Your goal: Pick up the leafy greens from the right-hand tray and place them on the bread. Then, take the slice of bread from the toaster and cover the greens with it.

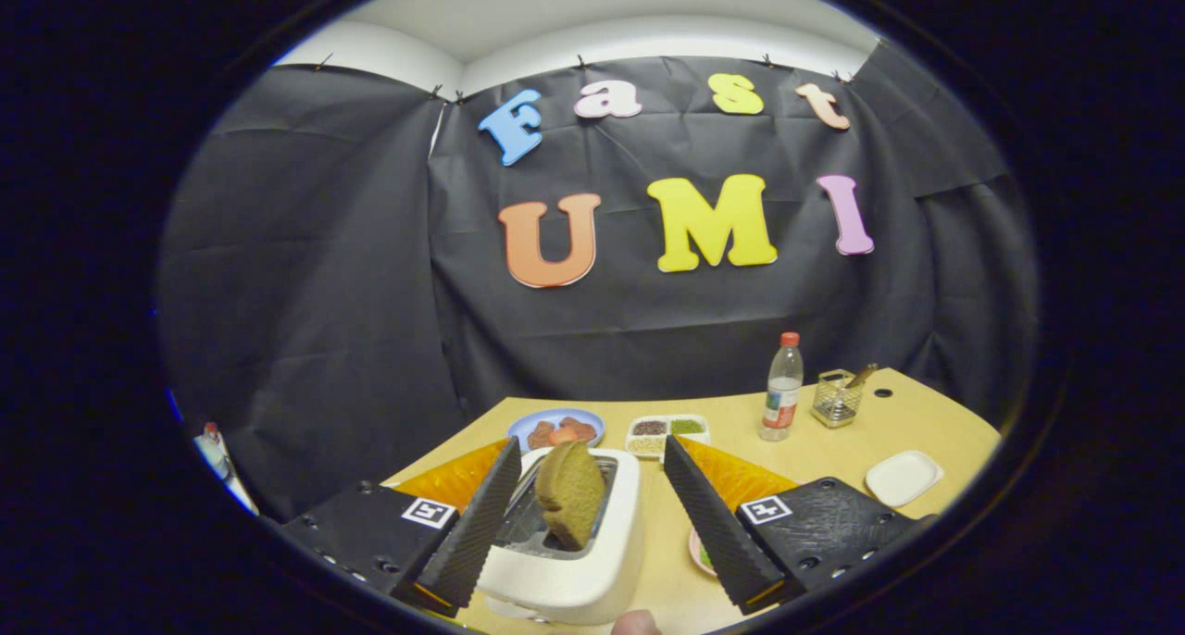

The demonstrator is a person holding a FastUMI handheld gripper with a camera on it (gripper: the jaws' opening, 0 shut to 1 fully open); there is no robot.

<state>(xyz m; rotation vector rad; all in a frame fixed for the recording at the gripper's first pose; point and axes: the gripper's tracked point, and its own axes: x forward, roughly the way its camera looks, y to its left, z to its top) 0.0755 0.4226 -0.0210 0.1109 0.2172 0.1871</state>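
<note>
A brown slice of bread [569, 491] stands tilted in the slot of a white toaster [592, 570], with its upper half sticking out. My gripper [592, 445] is open, its fingers spread wide on either side of the toaster, and the slice is between them without touching either. Just past the right finger [713, 524], a pink plate [699, 552] with a bit of green on it peeks out on the wooden table [815, 454]. The finger hides most of this plate.
Beyond the toaster lie a blue plate [555, 427] with reddish food and a white compartment tray [667, 433]. Farther right stand a clear bottle [783, 390], a wire basket [838, 399] and a small white dish [903, 476]. A person's fingertip [636, 624] shows below the toaster.
</note>
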